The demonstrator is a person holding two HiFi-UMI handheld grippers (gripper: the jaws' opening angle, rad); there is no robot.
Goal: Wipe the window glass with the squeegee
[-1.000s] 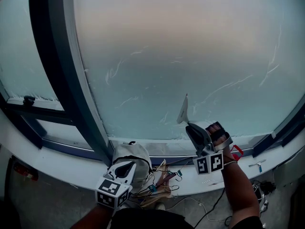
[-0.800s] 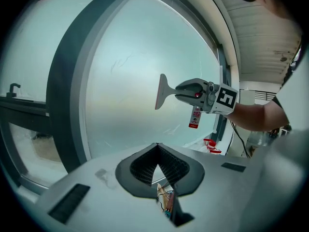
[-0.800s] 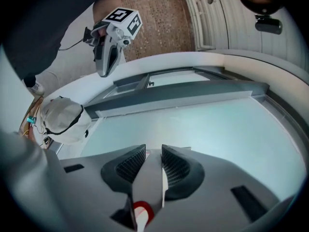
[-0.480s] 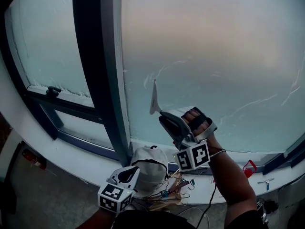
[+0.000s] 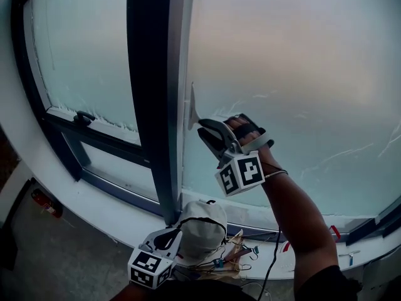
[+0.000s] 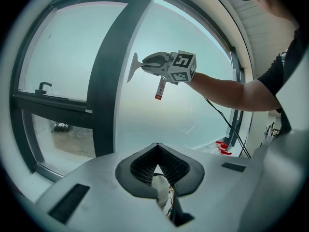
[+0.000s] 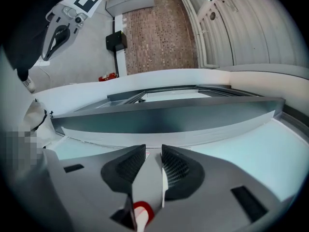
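- Your right gripper was clamped on the squeegee, jaws narrow around its pale handle, with a red tag hanging under the grip.
- Blade ahead of the jaws stood upright, its long axis parallel to the dark frame post just left of it. It sat at the left edge of the large window glass. Whether the edge pressed on the pane or sat just off it could not be told.
- Nearly all the unwiped pane lay to the right of the blade and below it, marked by thin white streaks. With the blade upright, the likely stroke ran sideways, away from the post.
- Your left gripper sat well below the tool, over the white sill and far from the glass. Its jaws were drawn together at the tips with nothing plainly gripped. Only your right hand was placed to wipe.
- Beside that lower gripper lay a white cloth bundle and loose wires. A smaller pane with a latch lay beyond the post.
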